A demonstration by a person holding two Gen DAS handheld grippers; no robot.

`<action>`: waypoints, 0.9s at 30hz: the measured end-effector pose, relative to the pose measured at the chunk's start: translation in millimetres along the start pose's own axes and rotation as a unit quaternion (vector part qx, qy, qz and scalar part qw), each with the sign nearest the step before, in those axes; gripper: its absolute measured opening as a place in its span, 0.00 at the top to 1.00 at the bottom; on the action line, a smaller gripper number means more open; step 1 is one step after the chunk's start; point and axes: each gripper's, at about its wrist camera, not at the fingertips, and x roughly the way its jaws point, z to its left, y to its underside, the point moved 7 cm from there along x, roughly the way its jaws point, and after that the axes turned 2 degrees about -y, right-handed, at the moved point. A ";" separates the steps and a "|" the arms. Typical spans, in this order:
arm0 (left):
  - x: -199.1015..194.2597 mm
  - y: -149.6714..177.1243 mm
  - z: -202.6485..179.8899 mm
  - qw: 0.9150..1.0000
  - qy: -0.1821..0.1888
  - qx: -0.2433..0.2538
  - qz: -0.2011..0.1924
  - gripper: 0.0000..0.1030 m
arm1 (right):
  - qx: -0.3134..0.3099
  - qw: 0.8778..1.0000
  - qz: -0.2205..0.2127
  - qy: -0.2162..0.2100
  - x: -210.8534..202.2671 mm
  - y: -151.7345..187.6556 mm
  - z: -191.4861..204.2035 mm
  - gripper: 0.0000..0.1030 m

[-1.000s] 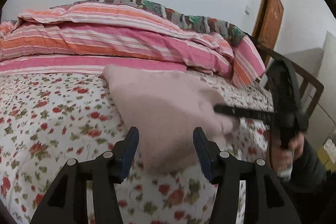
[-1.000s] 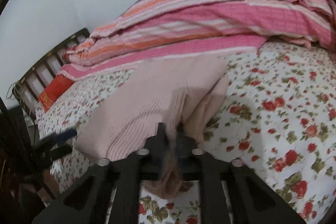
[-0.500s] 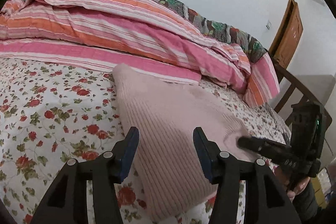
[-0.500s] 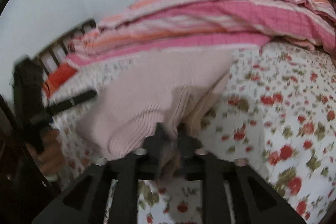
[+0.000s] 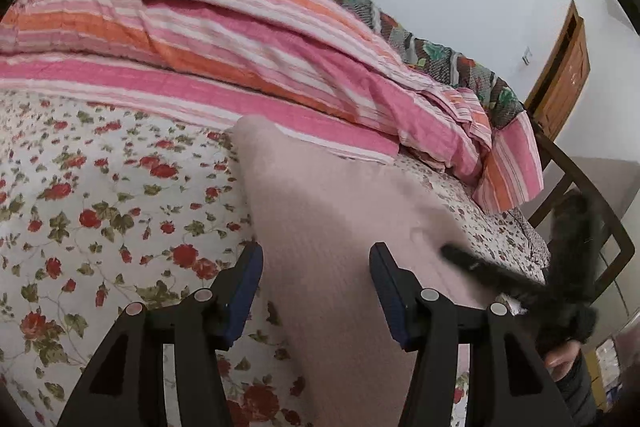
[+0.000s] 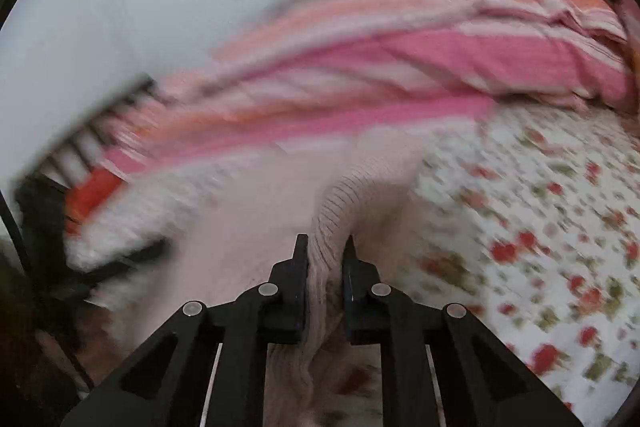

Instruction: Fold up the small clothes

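A pale pink ribbed knit garment [image 5: 344,227] lies on the floral bedsheet [image 5: 100,211]. My left gripper [image 5: 316,267] is open and empty, its jaws either side of the garment's near part, just above it. My right gripper [image 6: 326,247] is shut on a bunched ribbed edge of the same garment [image 6: 360,187] and lifts it off the sheet; this view is motion-blurred. The right gripper also shows in the left wrist view [image 5: 472,261], blurred, at the garment's right edge.
A pink and orange striped quilt [image 5: 240,47] is piled along the back of the bed. A dark wooden bed frame [image 5: 580,195] and a brown door [image 5: 564,75] are at the right. The floral sheet [image 6: 540,207] spreads to the right of the garment.
My right gripper has swung quickly with the pinched edge, pulling the fabric up and over. My left gripper has come closer and lower over the garment, still open.
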 end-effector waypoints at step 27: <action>124.0 -78.9 57.7 0.993 -0.091 -0.043 0.066 0.71 | -0.095 0.995 -0.003 0.007 2.7 4.5 46.3 0.72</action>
